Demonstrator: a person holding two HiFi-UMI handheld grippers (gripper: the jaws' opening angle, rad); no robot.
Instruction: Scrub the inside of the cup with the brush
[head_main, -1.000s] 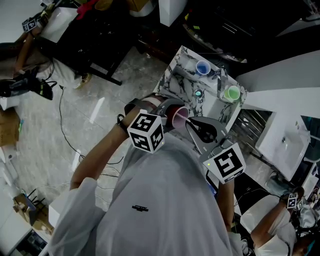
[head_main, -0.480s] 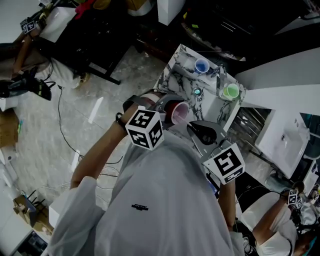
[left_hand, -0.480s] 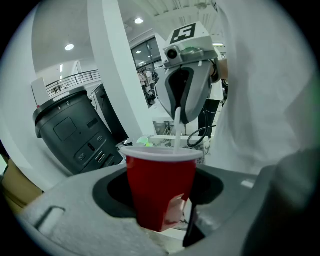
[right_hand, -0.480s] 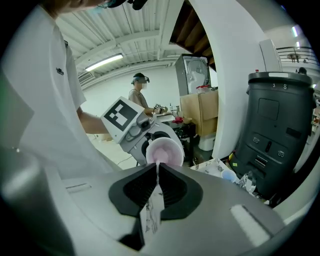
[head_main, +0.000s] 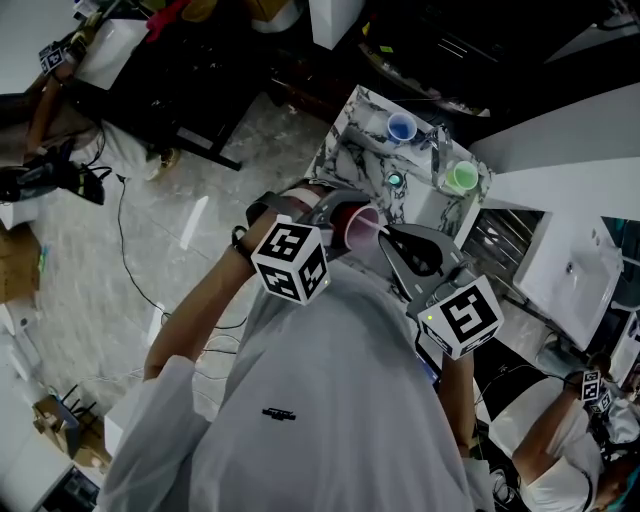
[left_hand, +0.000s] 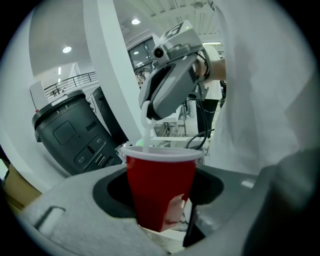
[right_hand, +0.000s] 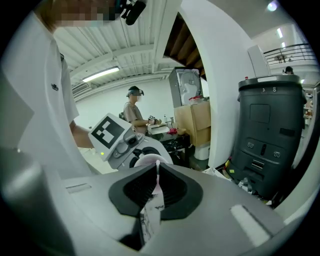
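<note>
Left gripper (left_hand: 162, 189), apparently snug, around cup (left_hand: 159, 170)

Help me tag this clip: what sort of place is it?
Probably an indoor lab or workshop set up for recording: cables trail across the floor, a marbled counter holds cups, and another person carries a marker cube.

the small table (head_main: 345, 158) ahead is crowded by a blue cup (head_main: 401, 128) and a green cup (head_main: 462, 178), with open floor (head_main: 230, 150) at its left.

Small marble-patterned table (head_main: 347, 165). Blue cup (head_main: 401, 128) stands at its far edge, green cup (head_main: 461, 178) at the right corner, well apart. Small teal round object (head_main: 395, 182) lies between them.
</note>
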